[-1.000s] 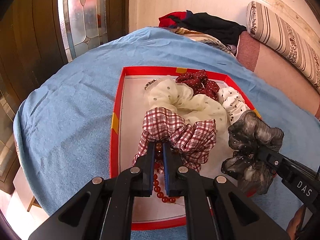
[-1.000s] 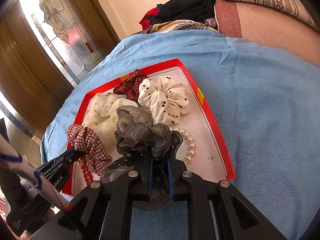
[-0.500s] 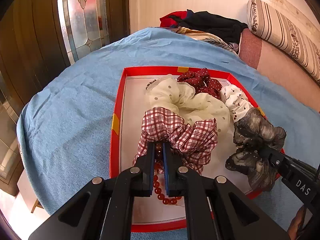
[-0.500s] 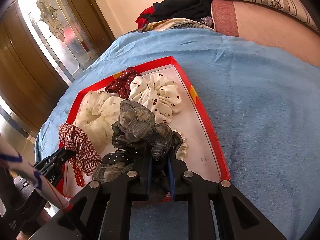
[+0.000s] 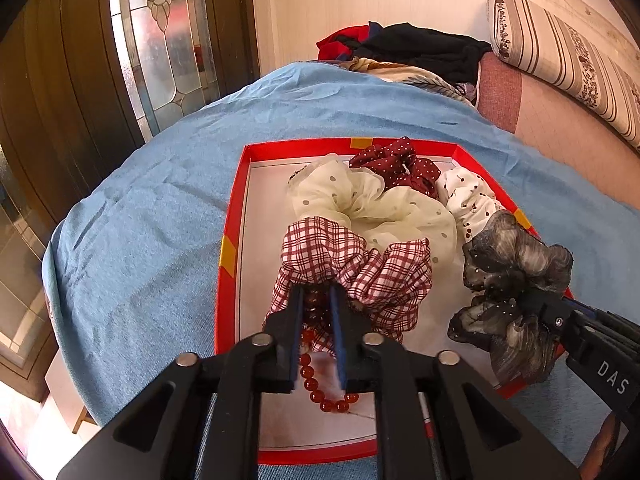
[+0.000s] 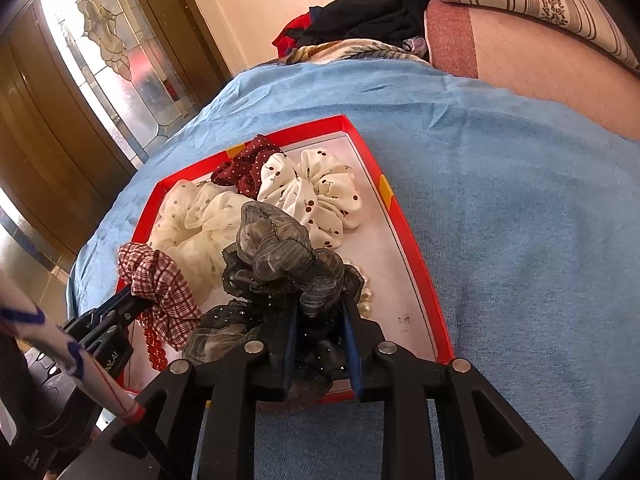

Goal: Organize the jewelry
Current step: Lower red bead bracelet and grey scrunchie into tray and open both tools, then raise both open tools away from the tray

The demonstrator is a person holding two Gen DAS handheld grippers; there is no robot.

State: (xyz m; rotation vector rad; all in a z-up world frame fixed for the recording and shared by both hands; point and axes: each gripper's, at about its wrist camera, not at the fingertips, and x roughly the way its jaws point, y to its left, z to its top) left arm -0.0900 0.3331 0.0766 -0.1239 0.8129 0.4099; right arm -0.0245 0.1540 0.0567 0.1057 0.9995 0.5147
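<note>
A red tray (image 5: 230,240) was seen lying on a blue cloth (image 6: 520,240), with a glazed wooden door (image 5: 160,40) at left and a striped cushion (image 5: 560,52) and heaped clothes (image 5: 420,48) behind. The left gripper (image 5: 316,296) had just been opening, jaws slightly parted around the plaid scrunchie (image 5: 352,264) and red beads (image 5: 320,392) over the tray. The right gripper (image 6: 320,312) had likewise been opening, the grey scrunchie (image 6: 280,248) loose between its jaws at the tray's near edge.

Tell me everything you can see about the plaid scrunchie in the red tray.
The plaid scrunchie is red-and-white checked fabric, gathered into soft ruffles. It sits at the near left of the red tray, against the cream dotted scrunchie behind it. Its near edge lies between the fingers of the left tool, whose jaws have just been opening, together with a strand of red beads that trails onto the tray floor.
</note>
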